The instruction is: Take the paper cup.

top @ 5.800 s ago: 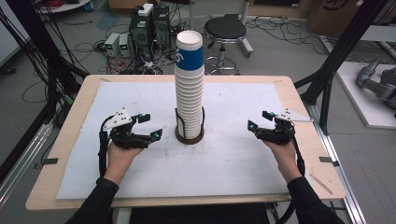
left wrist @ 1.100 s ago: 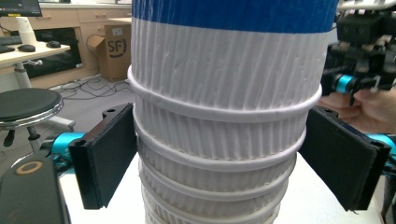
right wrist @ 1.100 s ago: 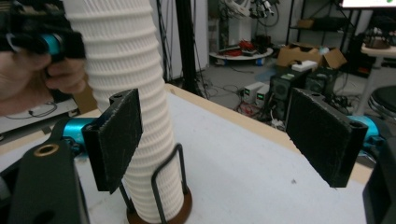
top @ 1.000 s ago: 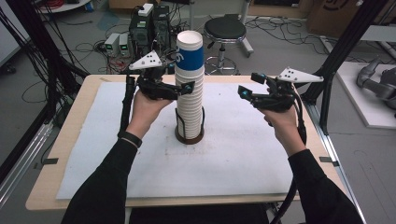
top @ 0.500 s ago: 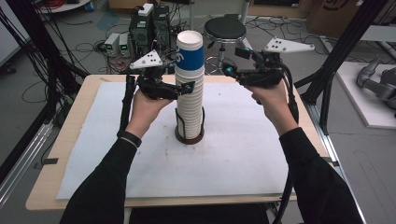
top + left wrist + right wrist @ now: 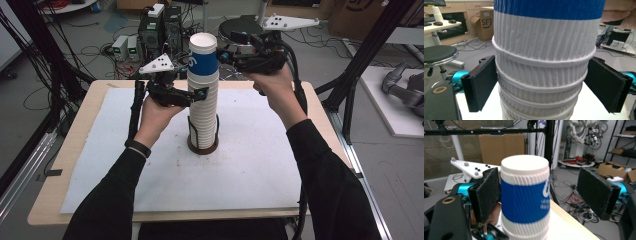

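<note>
A tall stack of ribbed white paper cups (image 6: 204,115) stands upside down in a dark wire holder (image 6: 202,146) at the middle of the table. The top cup (image 6: 202,55) has a blue band. My left gripper (image 6: 197,95) is shut on the stack just below that cup, and in the left gripper view both pads (image 6: 482,82) press the ribbed wall (image 6: 541,75). My right gripper (image 6: 225,52) is open at the top cup from the right. In the right gripper view the cup (image 6: 525,195) sits between the jaws, close to the left pad (image 6: 487,192), with a gap on the right.
A white mat (image 6: 260,165) covers the wooden table (image 6: 75,200). A black stool (image 6: 245,27) and electronics boxes (image 6: 160,25) stand on the floor behind the table. Black frame posts (image 6: 360,75) rise at the right.
My right gripper has swung left and up until its jaws stand around the top cup. The left gripper has stayed at the stack; earlier both rested low on the table.
</note>
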Demonstrator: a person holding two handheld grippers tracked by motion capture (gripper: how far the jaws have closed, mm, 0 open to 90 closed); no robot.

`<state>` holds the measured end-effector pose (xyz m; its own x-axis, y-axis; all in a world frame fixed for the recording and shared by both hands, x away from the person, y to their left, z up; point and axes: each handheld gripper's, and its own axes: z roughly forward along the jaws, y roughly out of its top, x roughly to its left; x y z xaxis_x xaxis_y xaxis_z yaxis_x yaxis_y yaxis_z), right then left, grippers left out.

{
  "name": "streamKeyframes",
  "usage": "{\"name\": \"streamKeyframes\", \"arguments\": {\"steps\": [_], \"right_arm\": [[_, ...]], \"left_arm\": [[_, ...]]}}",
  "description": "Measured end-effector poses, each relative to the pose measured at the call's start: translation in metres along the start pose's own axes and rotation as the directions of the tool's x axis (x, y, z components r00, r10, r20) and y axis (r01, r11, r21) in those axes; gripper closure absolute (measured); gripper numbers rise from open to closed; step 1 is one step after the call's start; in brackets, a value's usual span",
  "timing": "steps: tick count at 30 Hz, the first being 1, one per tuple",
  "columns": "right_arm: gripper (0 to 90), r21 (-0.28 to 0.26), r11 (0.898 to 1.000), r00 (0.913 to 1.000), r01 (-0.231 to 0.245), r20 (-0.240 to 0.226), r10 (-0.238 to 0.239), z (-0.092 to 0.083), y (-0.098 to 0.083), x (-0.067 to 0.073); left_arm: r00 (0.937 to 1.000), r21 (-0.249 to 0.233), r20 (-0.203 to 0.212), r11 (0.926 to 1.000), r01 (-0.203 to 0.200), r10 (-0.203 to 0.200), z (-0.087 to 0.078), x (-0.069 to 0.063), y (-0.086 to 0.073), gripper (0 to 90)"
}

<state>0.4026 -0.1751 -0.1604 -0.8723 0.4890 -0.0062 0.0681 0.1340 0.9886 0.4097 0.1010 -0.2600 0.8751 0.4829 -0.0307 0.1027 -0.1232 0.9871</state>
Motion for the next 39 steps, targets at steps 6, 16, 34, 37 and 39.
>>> {"name": "streamKeyframes", "arguments": {"steps": [6,16,34,37,39], "right_arm": [[19.5,0.027,1.0,0.9998,0.013,-0.017,-0.012,0.016,0.01,0.006],[19.4,0.054,0.998,0.9995,-0.026,-0.016,0.026,0.036,0.015,0.007],[31.2,0.023,1.0,0.9994,-0.004,-0.035,0.005,0.038,0.023,0.012],[31.2,0.005,1.0,0.9994,0.006,-0.033,-0.006,0.034,0.029,0.014],[31.2,-0.005,1.0,0.9993,0.015,-0.034,-0.015,0.032,0.033,0.015]], "left_arm": [[1.0,-0.001,0.0,1.0,0.001,-0.001,0.0,0.0,0.0,13.3],[1.0,-0.001,0.001,1.0,0.0,0.0,0.0,0.0,0.0,13.3],[1.0,0.0,0.004,1.0,-0.003,0.003,0.0,0.0,0.0,13.3],[1.0,-0.001,0.004,1.0,-0.004,0.004,0.0,0.0,0.0,13.2],[1.0,-0.002,0.004,1.0,-0.003,0.003,0.0,0.0,0.0,13.2]]}}
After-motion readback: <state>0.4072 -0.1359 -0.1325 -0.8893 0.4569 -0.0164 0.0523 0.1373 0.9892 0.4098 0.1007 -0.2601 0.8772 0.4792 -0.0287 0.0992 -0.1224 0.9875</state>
